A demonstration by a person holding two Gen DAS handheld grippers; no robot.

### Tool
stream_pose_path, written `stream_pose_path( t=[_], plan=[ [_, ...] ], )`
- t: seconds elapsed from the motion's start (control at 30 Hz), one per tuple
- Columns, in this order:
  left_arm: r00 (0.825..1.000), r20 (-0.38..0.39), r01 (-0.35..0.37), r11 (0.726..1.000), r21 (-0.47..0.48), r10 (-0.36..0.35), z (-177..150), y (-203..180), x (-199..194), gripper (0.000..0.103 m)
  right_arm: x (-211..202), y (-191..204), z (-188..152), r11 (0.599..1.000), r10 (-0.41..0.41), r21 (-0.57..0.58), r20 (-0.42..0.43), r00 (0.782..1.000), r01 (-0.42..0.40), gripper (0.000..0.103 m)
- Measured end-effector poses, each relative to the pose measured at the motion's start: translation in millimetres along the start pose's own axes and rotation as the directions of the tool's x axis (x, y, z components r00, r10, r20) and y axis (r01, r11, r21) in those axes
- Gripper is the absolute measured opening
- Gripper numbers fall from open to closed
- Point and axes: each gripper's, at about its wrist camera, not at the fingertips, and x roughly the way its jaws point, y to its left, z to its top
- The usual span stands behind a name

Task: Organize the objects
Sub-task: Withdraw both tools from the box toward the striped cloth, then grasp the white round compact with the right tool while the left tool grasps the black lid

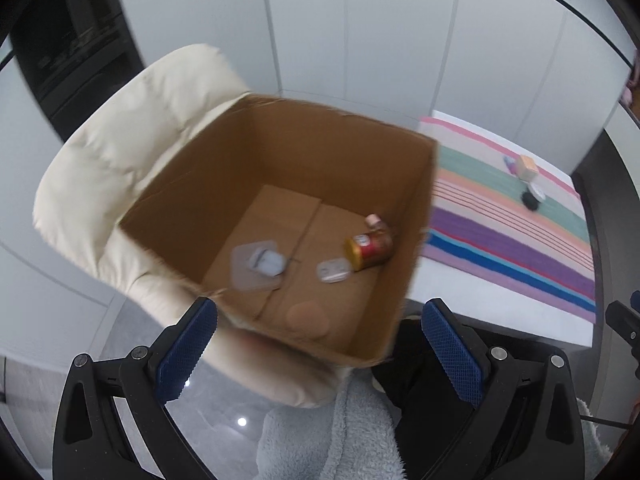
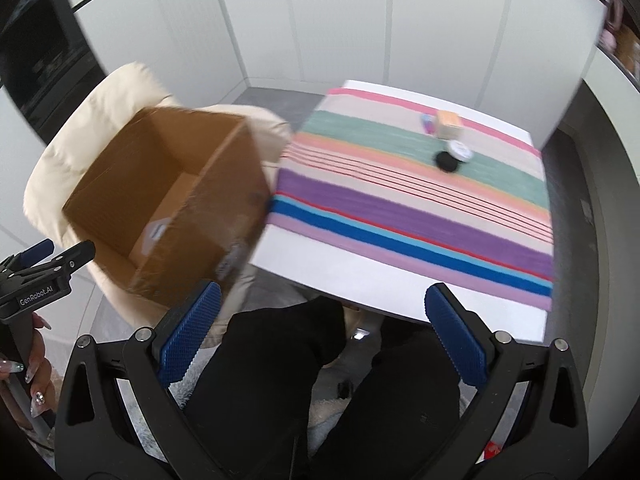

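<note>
I hold my left hand-held gripper (image 1: 318,344) over the near edge of the cardboard box (image 1: 224,184), its two blue pads spread wide with nothing between them. My right hand-held gripper (image 2: 320,334) hangs above my lap just short of the table (image 2: 344,268), likewise spread wide and empty.

The box sits on a cream cushioned chair (image 1: 120,128) at about nine o'clock from the table. On its floor I count a red jar with a gold lid (image 1: 370,249) lying on its side at three o'clock, a small pinkish thing (image 1: 375,221) just behind it, a flat clear packet (image 1: 333,271) touching the jar's lid end, and a larger clear blister pack (image 1: 258,264) toward the middle. So I judge the sorting well under way — four things are already in.

What is left lies at the far side of the striped cloth (image 2: 400,208), around one o'clock from my right gripper: a small tan cube-shaped box (image 2: 449,124), a black round lid or disc (image 2: 446,161), a white round tin (image 2: 461,149) touching it, and a small pink-and-blue item (image 2: 427,123) beside the cube — too blurred to name.
</note>
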Motion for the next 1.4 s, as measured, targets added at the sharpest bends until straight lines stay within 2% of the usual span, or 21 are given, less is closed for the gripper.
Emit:
stream_pose_path(
  t=[0.13, 0.37, 0.53, 0.63, 0.7, 0.87, 1.03, 1.2, 1.33, 1.4],
  plan=[
    [1.0, 0.027, 0.004, 0.998, 0.064, -0.006, 6.0, -37.1, 0.4, 0.103, -9.5, -36.8, -7.3, 0.997, -0.033, 0.07, 0.003, 0.999, 0.032, 0.103],
    [0.994, 0.046, 0.093, 0.981, 0.17, -0.103, 12.9, -118.9, -0.1, 0.103, -21.8, -105.7, -26.1, 0.978, -0.101, 0.183, 0.005, 0.995, 0.099, 0.103],
    [0.983, 0.05, 0.157, 0.948, 0.276, -0.177, 21.5, -193.8, 3.5, 0.103, -23.7, -148.8, -36.4, 0.958, -0.143, 0.252, -0.007, 0.99, 0.14, 0.103],
    [0.966, 0.031, 0.232, 0.918, 0.323, -0.255, 28.2, -231.6, 10.5, 0.103, -15.2, -173.2, -36.8, 0.946, -0.156, 0.285, -0.015, 0.988, 0.154, 0.103],
    [0.962, 0.02, 0.25, 0.906, 0.343, -0.273, 33.3, -253.2, 20.1, 0.103, -7.5, -186.4, -33.8, 0.942, -0.154, 0.298, -0.015, 0.988, 0.152, 0.103],
    [0.973, -0.003, 0.217, 0.908, 0.358, -0.231, 53.8, -295.1, 60.6, 0.103, 18.9, -213.3, -11.9, 0.944, -0.135, 0.305, 0.007, 0.991, 0.126, 0.103],
    [0.983, -0.044, 0.18, 0.923, 0.34, -0.176, 72.9, -313.0, 115.8, 0.103, 61.0, -237.8, 21.6, 0.954, -0.15, 0.267, 0.027, 0.988, 0.138, 0.103],
    [0.982, -0.123, 0.173, 0.943, 0.284, -0.143, 77.4, -324.0, 184.7, 0.103, 127.7, -261.0, 63.3, 0.962, -0.096, 0.26, 0.034, 0.995, 0.084, 0.103],
    [0.979, -0.162, 0.162, 0.954, 0.253, -0.123, 81.7, -335.2, 229.5, 0.102, 190.1, -263.9, 95.9, 0.974, -0.058, 0.218, -0.002, 0.998, 0.058, 0.103],
    [0.978, -0.172, 0.158, 0.959, 0.237, -0.119, 84.9, -339.3, 244.1, 0.102, 224.4, -265.3, 112.5, 0.975, 0.001, 0.223, 0.002, 1.0, -0.002, 0.102]
  ],
)
